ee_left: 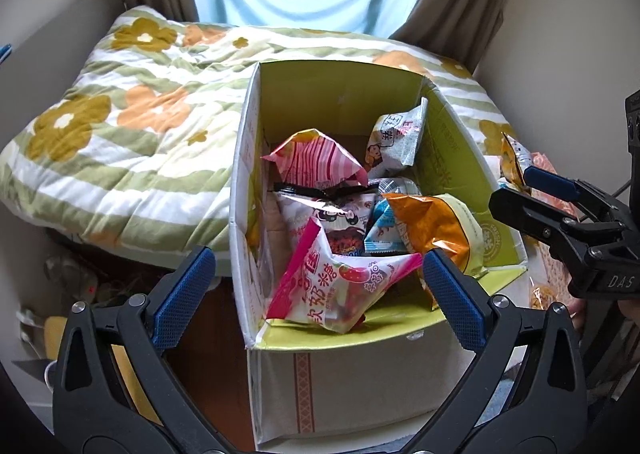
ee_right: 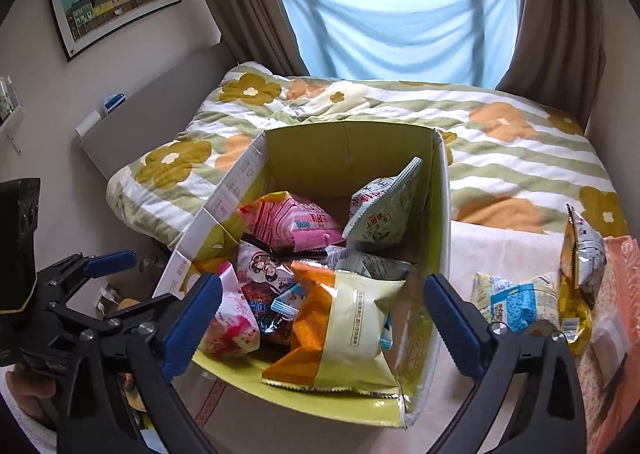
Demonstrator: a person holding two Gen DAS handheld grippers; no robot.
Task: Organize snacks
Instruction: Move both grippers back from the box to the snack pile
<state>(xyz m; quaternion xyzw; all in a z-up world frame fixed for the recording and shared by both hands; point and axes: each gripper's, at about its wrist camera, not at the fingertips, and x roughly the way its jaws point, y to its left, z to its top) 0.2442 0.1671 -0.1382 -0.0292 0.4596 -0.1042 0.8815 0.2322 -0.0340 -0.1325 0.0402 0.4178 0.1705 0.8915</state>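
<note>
An open cardboard box (ee_left: 360, 382) with a yellow-green inside (ee_right: 344, 157) holds several snack packets. A pink strawberry candy packet (ee_left: 340, 286) lies at its near edge, an orange and cream packet (ee_left: 432, 230) (ee_right: 340, 338) beside it, a pink striped packet (ee_left: 316, 165) and a grey-white packet (ee_left: 396, 137) further back. My left gripper (ee_left: 316, 294) is open and empty above the box's near edge. My right gripper (ee_right: 324, 318) is open and empty above the orange packet; it also shows in the left wrist view (ee_left: 520, 193). More packets (ee_right: 516, 302) (ee_right: 580, 266) lie right of the box.
The box stands against a bed with a flowered, striped quilt (ee_left: 120, 125) (ee_right: 500, 141). A window with a blue cloth (ee_right: 396, 25) and brown curtains is behind. A framed picture (ee_right: 116, 1) hangs on the left wall. Clutter lies on the floor at the left (ee_left: 80, 282).
</note>
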